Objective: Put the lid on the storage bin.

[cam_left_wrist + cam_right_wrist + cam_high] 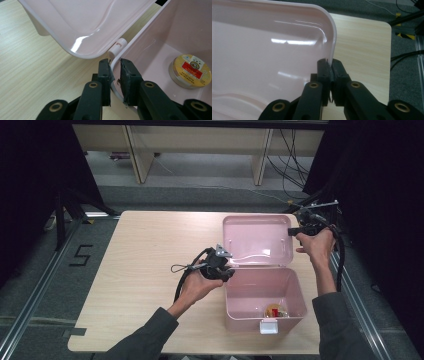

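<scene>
a pink box (265,297) is seen on the right half of the table (145,270), its lid (257,240) swung back on the far-side hinge and standing open. a round yellow tin (189,70) lies on the box floor near the front wall, where a white latch (268,326) hangs.

the relation that matters is the lid against the right gripper (296,231): the lid's long axis runs left to right across the table, and its right edge lies directly between that gripper's jaws. in the right gripper view the jaws are closed down narrow on the thin lid rim (331,53), so the lid is held at its far right corner. this hand is the nearer one to the lid and is judged to be the one that will swing it.

the left gripper (223,270) is set at the box's left rear corner, just beside the hinge knuckle (118,46). its jaws are drawn in narrow on the box rim (114,62), pinching the wall so the box is steadied.
</scene>
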The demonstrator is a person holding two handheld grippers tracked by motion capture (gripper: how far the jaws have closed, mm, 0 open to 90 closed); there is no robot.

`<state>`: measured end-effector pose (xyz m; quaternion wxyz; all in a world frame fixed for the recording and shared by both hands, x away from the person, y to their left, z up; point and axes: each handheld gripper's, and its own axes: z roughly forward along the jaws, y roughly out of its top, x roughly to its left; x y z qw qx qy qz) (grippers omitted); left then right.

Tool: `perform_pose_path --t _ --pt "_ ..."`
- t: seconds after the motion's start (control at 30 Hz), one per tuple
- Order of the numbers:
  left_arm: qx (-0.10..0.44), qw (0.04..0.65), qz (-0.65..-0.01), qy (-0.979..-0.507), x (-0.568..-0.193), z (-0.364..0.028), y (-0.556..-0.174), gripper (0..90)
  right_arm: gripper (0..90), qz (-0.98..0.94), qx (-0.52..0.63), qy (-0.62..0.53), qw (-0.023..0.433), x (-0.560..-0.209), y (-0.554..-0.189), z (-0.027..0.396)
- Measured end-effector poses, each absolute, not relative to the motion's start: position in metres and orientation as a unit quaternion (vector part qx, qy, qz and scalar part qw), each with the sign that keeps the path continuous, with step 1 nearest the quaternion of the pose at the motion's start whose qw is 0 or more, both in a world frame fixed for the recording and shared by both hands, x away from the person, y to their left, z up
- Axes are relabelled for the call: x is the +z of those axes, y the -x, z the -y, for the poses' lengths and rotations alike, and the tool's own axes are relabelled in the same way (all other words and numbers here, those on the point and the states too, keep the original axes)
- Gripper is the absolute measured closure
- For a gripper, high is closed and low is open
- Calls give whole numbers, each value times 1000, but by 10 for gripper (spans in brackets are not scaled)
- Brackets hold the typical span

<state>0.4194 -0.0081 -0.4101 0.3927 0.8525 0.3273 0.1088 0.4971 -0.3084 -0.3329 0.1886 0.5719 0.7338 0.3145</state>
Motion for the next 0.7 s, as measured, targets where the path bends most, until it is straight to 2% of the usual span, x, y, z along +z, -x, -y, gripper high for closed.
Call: perform_pose_path --t 0.37,0.47,0.53,0.7 --pt "110 395 -335 -848 -411 9 -418 783 881 -727 355 -549 210 -320 -471 314" --pt "112 395 -334 -848 -411 9 -418 784 885 -722 366 -544 220 -319 -468 313" --pt "113 395 -335 -848 -411 9 -418 784 888 -729 368 -523 243 -317 -464 315" --pt "119 394 -337 -847 -411 9 -417 784 892 -718 379 -534 235 -314 -457 312"
